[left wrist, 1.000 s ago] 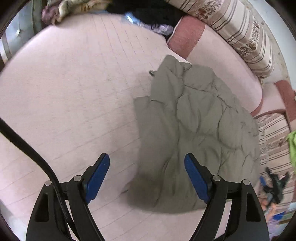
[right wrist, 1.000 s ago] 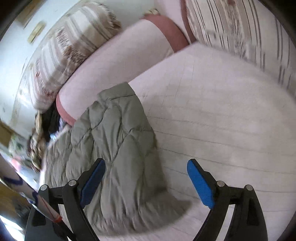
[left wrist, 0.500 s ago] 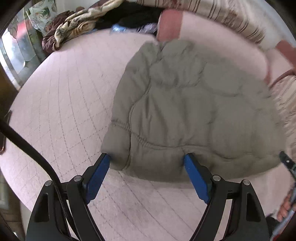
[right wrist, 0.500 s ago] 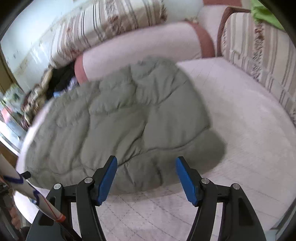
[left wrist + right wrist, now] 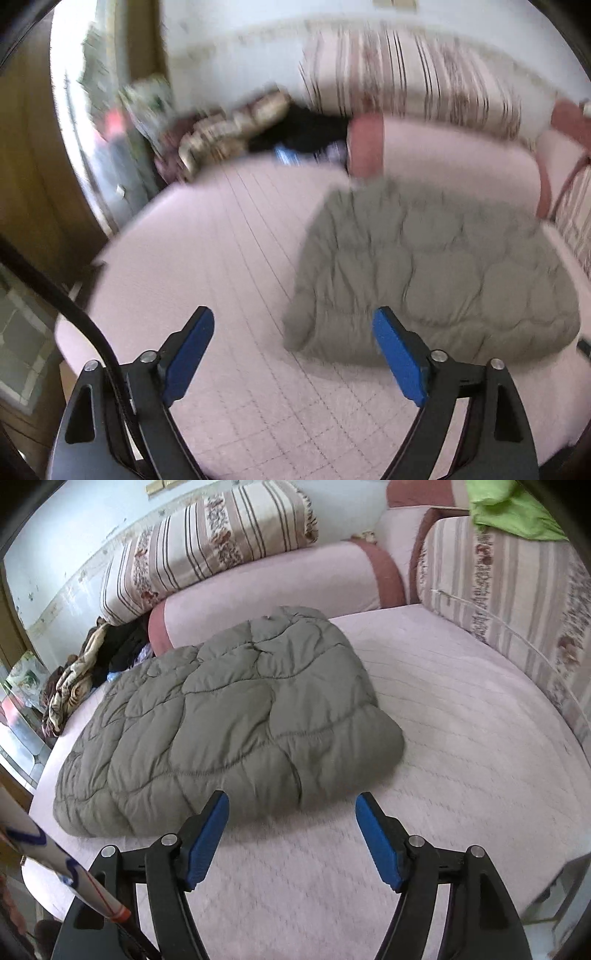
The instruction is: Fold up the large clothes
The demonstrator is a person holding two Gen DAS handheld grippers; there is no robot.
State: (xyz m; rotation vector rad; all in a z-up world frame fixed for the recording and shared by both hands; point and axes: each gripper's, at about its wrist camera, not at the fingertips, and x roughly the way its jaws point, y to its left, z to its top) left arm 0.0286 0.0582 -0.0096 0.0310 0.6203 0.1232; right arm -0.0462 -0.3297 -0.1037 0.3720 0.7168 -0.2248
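The grey-green quilted padded jacket (image 5: 229,723) lies as a thick folded bundle on the pale pink quilted bed cover (image 5: 461,720), filling the centre of the right wrist view and running towards ten o'clock; in the blurred left wrist view we find it (image 5: 436,273) at about three o'clock. Its near rounded edge sits just beyond our right hand-held gripper (image 5: 291,840), whose blue-padded jaws stand apart and hold nothing. Our left hand-held gripper (image 5: 293,356) is likewise spread and empty, hanging over bare cover with the jacket's left edge just beside its right pad.

We judge the main danger to be the filling: puffy layers tend to spring back, so the bundle could open if we let it alone or nudge it from one side. If we pinch only the top layer at the near edge, lifting would probably peel the fold apart. The left view is smeared, so aiming that side now risks a missed or shallow grip.

At eleven o'clock in the right view, a heap of dark and patterned loose clothes (image 5: 92,664) lies near the jacket's far end; pushing the bundle that way could tangle them. The striped floral bolster cushions (image 5: 207,546) beyond limit room at twelve o'clock.
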